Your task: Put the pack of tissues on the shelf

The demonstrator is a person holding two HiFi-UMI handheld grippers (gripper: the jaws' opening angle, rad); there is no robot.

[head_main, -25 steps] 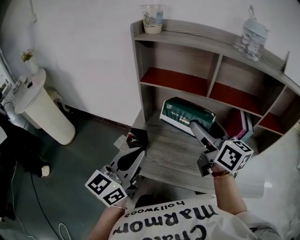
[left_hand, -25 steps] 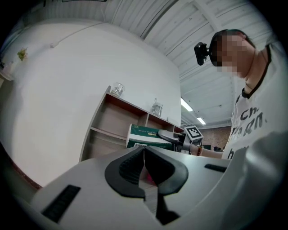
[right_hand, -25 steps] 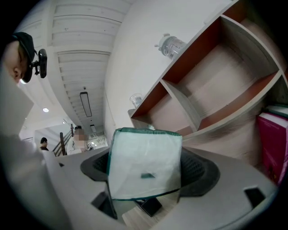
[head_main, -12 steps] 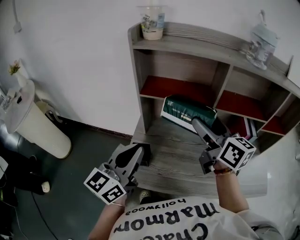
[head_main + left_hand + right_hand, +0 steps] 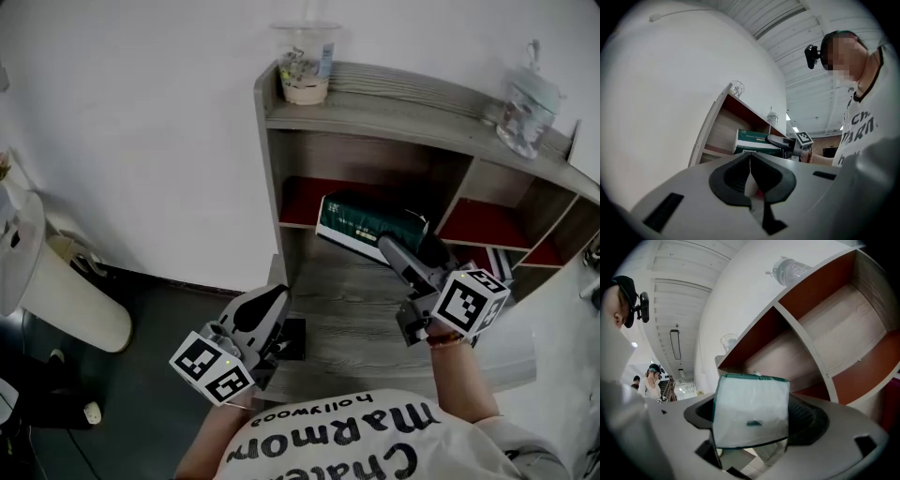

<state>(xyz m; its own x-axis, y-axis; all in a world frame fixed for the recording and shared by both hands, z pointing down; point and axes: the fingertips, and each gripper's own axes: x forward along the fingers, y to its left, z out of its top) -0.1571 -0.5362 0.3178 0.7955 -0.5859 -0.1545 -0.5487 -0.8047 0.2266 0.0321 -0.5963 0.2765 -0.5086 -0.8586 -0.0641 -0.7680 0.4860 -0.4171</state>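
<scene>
Setting: white wall behind a grey wooden shelf (image 5: 375,103) that rises from the back edge of the worktop (image 5: 356,309); red boards floor its upper compartments; a plastic cup (image 5: 305,66) stands at the left corner of the top board and a clear jar (image 5: 530,98) near its right end
Pack of tissues: green pack of tissues (image 5: 361,220), lifted clear of the worktop; it hangs just in front of the left compartment's mouth, about level with that compartment's red board (image 5: 295,202); not yet resting on anything
Right tool: right tool (image 5: 398,253) clamped on the pack's right end; its own view shows the pale end face filling the gap between the jaws
Left tool: left tool (image 5: 267,305) has its jaws pressed together on nothing; it sits low by the worktop's front left corner, near a small black object (image 5: 292,337), well apart from the pack
Step in hand: most likely carrying the pack into the left compartment
Doing it well: bring the pack's underside just above the red board's front edge; slide it straight back, long side parallel to that edge; keep it between the left wall and the divider; part the jaws only once the board bears it
Risk: held by one end, the soft pack may sag and catch the board's front edge
</scene>
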